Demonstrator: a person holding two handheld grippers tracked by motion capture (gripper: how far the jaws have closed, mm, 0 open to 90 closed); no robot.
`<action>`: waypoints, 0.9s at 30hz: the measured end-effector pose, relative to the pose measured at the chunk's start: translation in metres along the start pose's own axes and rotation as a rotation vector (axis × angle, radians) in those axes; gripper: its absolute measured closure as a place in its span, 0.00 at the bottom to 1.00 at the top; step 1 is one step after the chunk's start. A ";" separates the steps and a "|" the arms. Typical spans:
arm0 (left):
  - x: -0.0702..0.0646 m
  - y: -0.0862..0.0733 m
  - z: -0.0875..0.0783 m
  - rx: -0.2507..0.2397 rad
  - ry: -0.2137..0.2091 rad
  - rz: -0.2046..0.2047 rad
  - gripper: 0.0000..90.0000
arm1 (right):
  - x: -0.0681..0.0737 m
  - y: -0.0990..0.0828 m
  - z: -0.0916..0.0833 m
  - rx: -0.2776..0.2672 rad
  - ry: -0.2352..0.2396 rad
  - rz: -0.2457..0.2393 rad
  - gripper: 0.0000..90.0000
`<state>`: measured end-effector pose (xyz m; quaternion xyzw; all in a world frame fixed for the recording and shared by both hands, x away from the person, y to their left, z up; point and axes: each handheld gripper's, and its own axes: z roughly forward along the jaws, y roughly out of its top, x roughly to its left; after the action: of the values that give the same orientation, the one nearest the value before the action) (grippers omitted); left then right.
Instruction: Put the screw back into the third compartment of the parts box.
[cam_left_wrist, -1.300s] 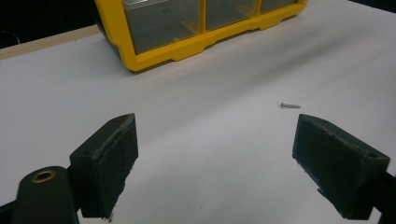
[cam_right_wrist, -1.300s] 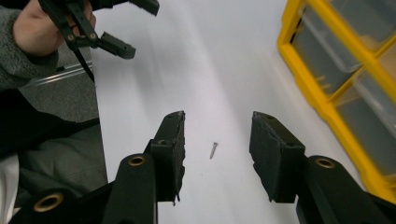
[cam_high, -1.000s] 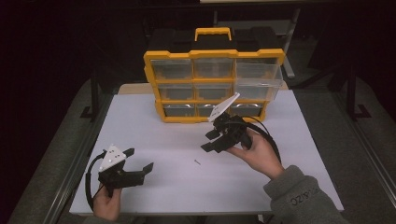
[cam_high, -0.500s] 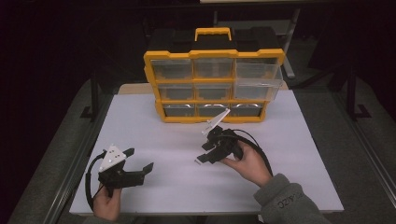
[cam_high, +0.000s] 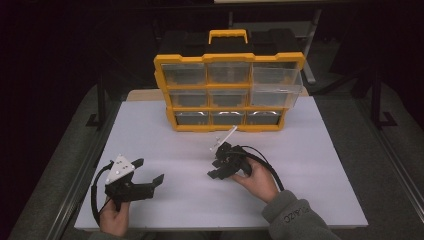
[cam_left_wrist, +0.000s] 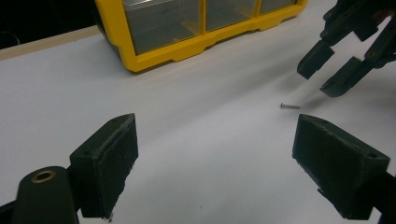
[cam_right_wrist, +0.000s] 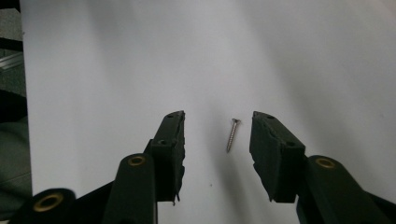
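Note:
A small silver screw (cam_right_wrist: 232, 134) lies flat on the white tabletop (cam_high: 310, 150), also seen as a thin pin (cam_left_wrist: 290, 106) in the left gripper view. My right gripper (cam_high: 216, 171) points down at it, jaws on either side (cam_right_wrist: 218, 120). The jaws have just been closing, with the screw in the gap nearer the right pad, and neither pad touches it. My left gripper (cam_high: 148, 171) rests at the table's near left, wide open with nothing between its jaws (cam_left_wrist: 215, 163). From there the right gripper (cam_left_wrist: 322, 77) hangs just above the screw.
A yellow organizer (cam_high: 227, 92) with clear drawers stands upright at the back of the table. Its middle right drawer (cam_high: 276, 91) is pulled out a little. Its bottom edge (cam_left_wrist: 187, 46) lies ahead of the left gripper. Dark floor surrounds the table.
My right gripper has come down from in front of the organizer toward the near side, and now sits low over the screw. The left gripper has stayed put.

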<state>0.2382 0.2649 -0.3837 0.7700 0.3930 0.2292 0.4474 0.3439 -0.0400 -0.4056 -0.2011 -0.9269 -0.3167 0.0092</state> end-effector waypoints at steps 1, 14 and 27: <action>0.000 0.000 0.000 0.001 0.000 0.002 0.15 | -0.001 0.000 0.002 0.000 0.002 0.003 0.61; 0.000 0.000 0.000 0.000 -0.001 0.001 0.15 | -0.007 0.000 0.023 0.043 -0.005 0.053 0.72; 0.000 0.000 0.000 0.000 -0.002 0.000 0.15 | -0.011 -0.001 0.032 0.059 -0.059 0.018 0.90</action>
<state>0.2381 0.2647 -0.3836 0.7700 0.3927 0.2284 0.4480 0.3573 -0.0258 -0.4338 -0.2185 -0.9338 -0.2833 -0.0095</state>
